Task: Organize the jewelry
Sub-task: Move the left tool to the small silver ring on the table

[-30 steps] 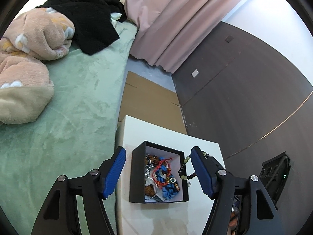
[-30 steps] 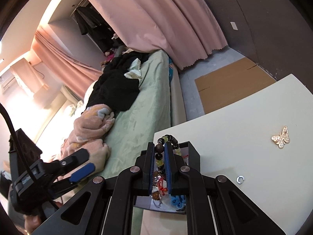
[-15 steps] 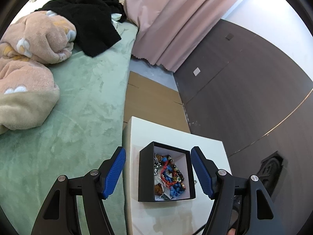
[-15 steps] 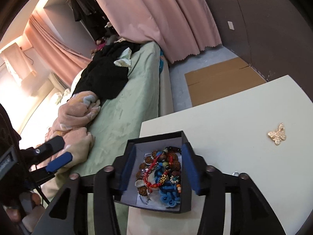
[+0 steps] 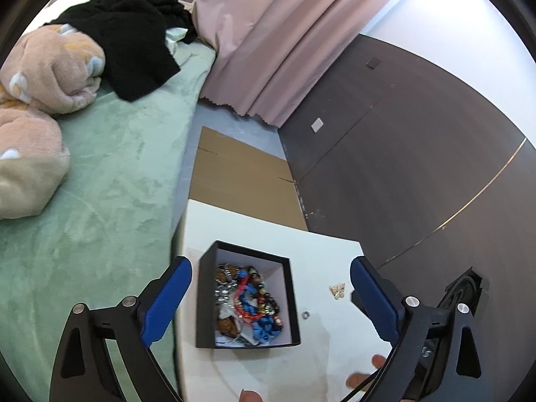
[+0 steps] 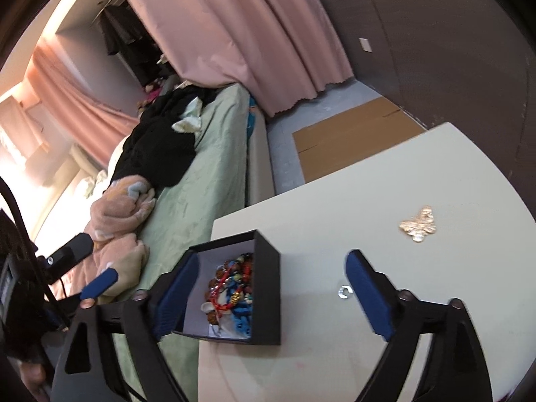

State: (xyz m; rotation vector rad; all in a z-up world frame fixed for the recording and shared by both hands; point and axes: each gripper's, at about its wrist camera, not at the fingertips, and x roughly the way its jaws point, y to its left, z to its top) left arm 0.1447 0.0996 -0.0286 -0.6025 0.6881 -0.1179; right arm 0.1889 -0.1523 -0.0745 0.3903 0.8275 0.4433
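Note:
A black open box (image 5: 246, 293) stands on the white table (image 5: 328, 254), filled with a tangle of beaded bracelets (image 5: 249, 301). It also shows in the right wrist view (image 6: 264, 288). A gold butterfly brooch (image 5: 337, 290) and a small silver ring (image 5: 305, 315) lie loose on the table to the box's right; both show in the right wrist view, the brooch (image 6: 418, 223) and the ring (image 6: 344, 290). My left gripper (image 5: 268, 301) is open and empty, above the box. My right gripper (image 6: 271, 291) is open and empty, straddling the box's right side.
A green bed (image 5: 100, 174) with a pink plush blanket (image 5: 40, 77) and black clothes (image 5: 134, 33) lies left of the table. Flat cardboard (image 5: 241, 174) lies on the floor beyond. Pink curtains (image 5: 274, 33) and a dark wall (image 5: 418, 150) stand behind.
My right gripper opened and let the dark beaded bracelet drop into the box, then drew back to the right. The left gripper stayed open and shifted a little.

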